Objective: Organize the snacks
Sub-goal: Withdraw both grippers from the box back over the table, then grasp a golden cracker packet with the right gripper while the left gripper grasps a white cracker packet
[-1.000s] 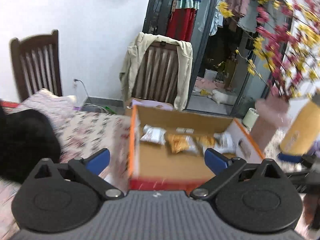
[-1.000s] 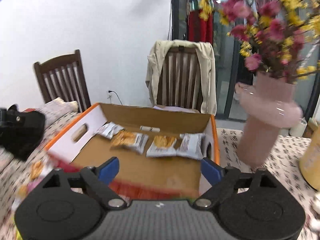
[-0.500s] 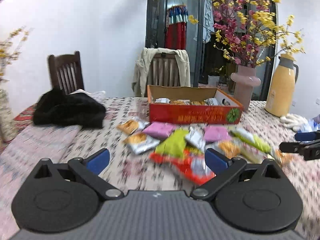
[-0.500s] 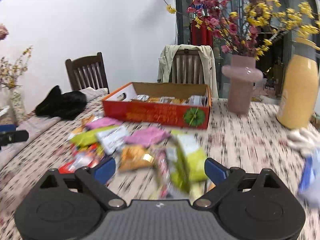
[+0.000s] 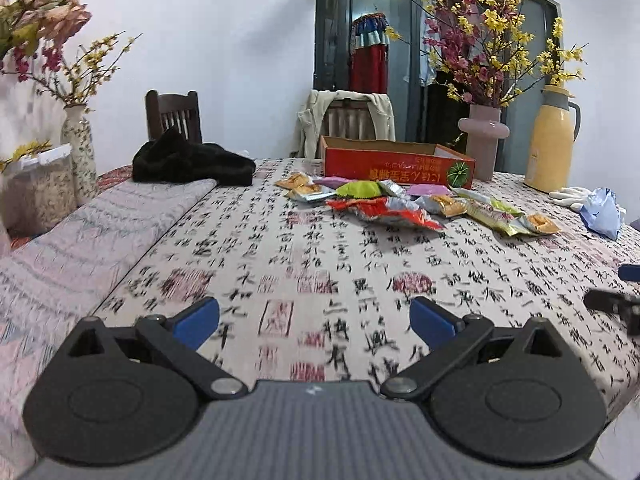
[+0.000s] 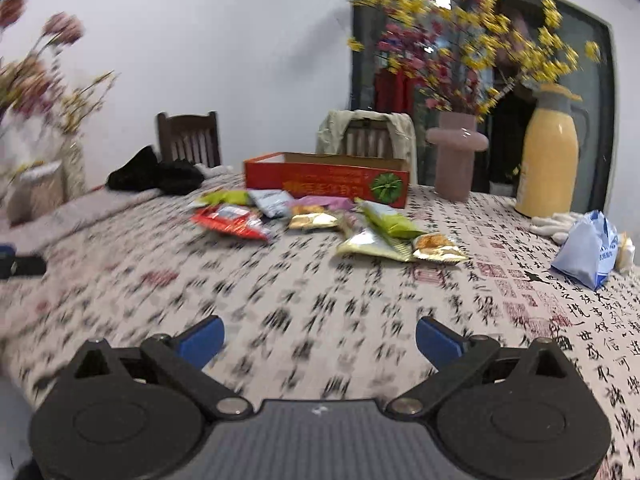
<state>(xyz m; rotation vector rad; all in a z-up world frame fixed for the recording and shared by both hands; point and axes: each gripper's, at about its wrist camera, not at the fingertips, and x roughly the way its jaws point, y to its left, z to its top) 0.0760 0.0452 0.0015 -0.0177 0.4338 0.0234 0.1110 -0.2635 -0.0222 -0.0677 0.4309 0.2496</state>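
A red and orange cardboard box stands at the far side of the table, its inside hidden from here. Several snack packets lie loose in front of it, among them a red packet, a green one and a gold one. My left gripper hangs open over bare tablecloth, well short of the packets. My right gripper is also far back from them, its jaws opening with nothing between them.
A pink vase with flowering branches and a yellow thermos stand right of the box. White gloves and a blue-white bag lie at the right. A black garment and folded cloth cover the left side.
Both grippers have pulled back from just above the box to the near part of the table. The box and packets now lie far ahead. The right jaws have spread a little wider.
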